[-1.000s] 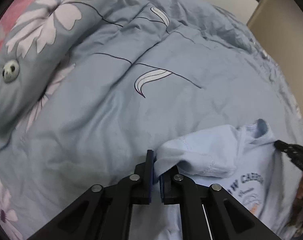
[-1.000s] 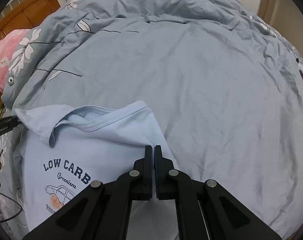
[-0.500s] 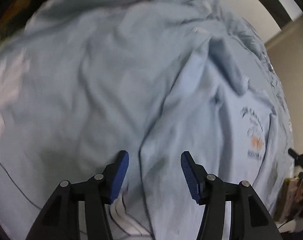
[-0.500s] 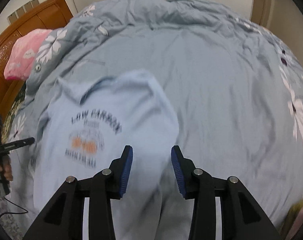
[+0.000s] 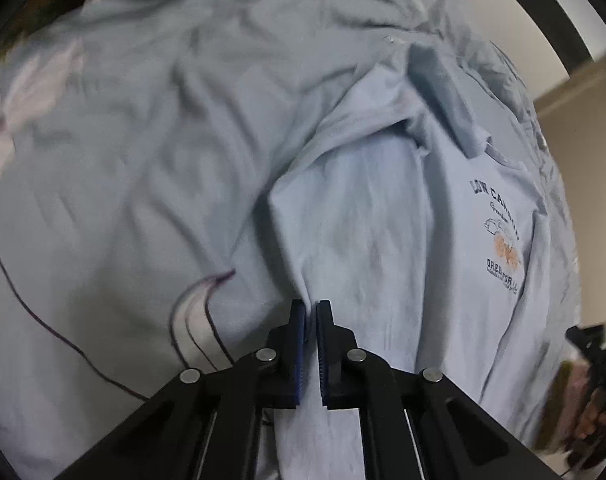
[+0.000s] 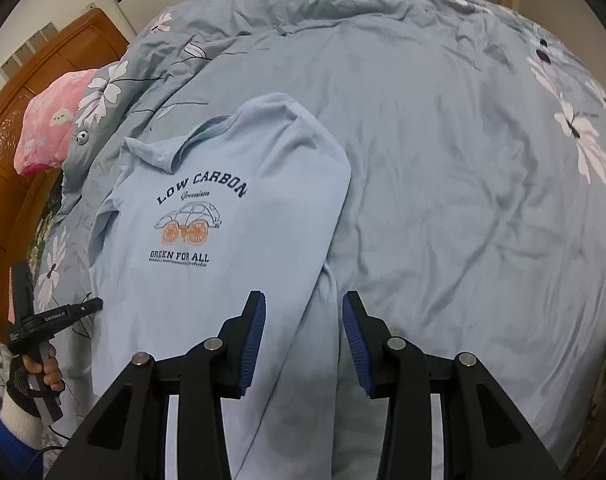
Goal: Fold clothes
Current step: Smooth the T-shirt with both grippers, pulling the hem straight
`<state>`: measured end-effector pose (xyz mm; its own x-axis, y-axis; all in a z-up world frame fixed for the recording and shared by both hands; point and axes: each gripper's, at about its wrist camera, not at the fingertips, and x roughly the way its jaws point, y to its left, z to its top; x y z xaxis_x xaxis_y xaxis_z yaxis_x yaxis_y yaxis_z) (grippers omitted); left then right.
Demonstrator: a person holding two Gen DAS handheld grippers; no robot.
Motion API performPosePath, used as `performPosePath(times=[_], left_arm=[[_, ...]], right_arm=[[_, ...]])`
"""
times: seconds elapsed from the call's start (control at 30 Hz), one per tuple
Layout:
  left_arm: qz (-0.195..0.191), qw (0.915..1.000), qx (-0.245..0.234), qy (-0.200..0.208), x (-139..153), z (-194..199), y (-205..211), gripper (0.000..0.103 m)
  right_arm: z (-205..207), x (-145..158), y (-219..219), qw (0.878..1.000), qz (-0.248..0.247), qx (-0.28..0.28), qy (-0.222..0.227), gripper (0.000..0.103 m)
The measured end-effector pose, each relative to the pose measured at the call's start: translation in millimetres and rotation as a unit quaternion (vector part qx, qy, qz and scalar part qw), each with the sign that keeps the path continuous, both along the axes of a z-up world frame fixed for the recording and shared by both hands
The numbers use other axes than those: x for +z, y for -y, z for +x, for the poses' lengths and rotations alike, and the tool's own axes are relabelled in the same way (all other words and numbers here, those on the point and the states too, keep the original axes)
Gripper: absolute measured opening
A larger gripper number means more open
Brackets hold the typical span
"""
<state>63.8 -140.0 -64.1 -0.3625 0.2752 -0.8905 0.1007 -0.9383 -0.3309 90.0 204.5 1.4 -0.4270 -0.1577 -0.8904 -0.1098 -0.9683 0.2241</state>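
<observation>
1. Left wrist view: my left gripper (image 5: 311, 312) has its jaws pressed together on the left folded edge of the t-shirt (image 5: 363, 240); a ridge of cloth rises from the pinch.
2. Right wrist view: the t-shirt (image 6: 207, 272) lies print-up on the duvet (image 6: 443, 184), toward the bed's left edge, with the collar pointing at the headboard (image 6: 27, 152) end. My left gripper (image 6: 55, 316) shows at the bed's left edge beside the shirt.
3. Same view: my right gripper (image 6: 303, 316) is spread wide and holds nothing; its blue pads (image 6: 255, 328) straddle the shirt's right folded edge without clamping it.
4. Progress, as I judge it: both sides appear turned in, so the shirt reads as a long narrow panel with the print centred. The lengthwise stage looks done or nearly so. The crosswise fold, hem toward collar, is not yet made. The collar is rumpled and the upper left sleeve area is bunched; both want smoothing.
5. Materials: the shirt is thin pale-blue knit, soft, limp, creasing readily, with a dark text print and orange-wheeled car graphic. The duvet is grey-blue woven cloth with white flowers, heavily wrinkled and yielding underneath. A pink pillow (image 6: 55, 120) sits at the bed's far left corner, against the glossy wooden headboard.
</observation>
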Motion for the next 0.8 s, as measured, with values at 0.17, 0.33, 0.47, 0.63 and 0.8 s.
performPosePath(times=[0.17,0.33,0.47,0.63,0.8], left_arm=[[-0.239,0.9583,-0.031,-0.154,90.1,-25.4,-10.3,0.005],[-0.405,0.8713,0.004,-0.277,150.6,-20.2,8.8,0.005],[-0.467,0.8583,-0.022,-0.212,87.7,-24.4,33.8,0.006],[-0.385,0.9139,0.004,-0.129,26.2,-17.4,63.2,0.009],[-0.287,0.9535,0.017,-0.089,6.8,2.6,65.6,0.02]], right_arm=[[-1.9,0.6,-2.8,1.0,-0.005,-0.004,-0.004,0.041],[-4.6,-0.6,-1.5,1.0,-0.01,-0.006,-0.008,0.041],[-2.2,-14.0,6.4,1.0,-0.021,0.005,0.01,0.041],[10.1,-28.5,35.2,0.997,-0.035,0.06,0.038,0.041],[25.0,-44.2,75.5,0.988,-0.043,0.13,0.069,0.042]])
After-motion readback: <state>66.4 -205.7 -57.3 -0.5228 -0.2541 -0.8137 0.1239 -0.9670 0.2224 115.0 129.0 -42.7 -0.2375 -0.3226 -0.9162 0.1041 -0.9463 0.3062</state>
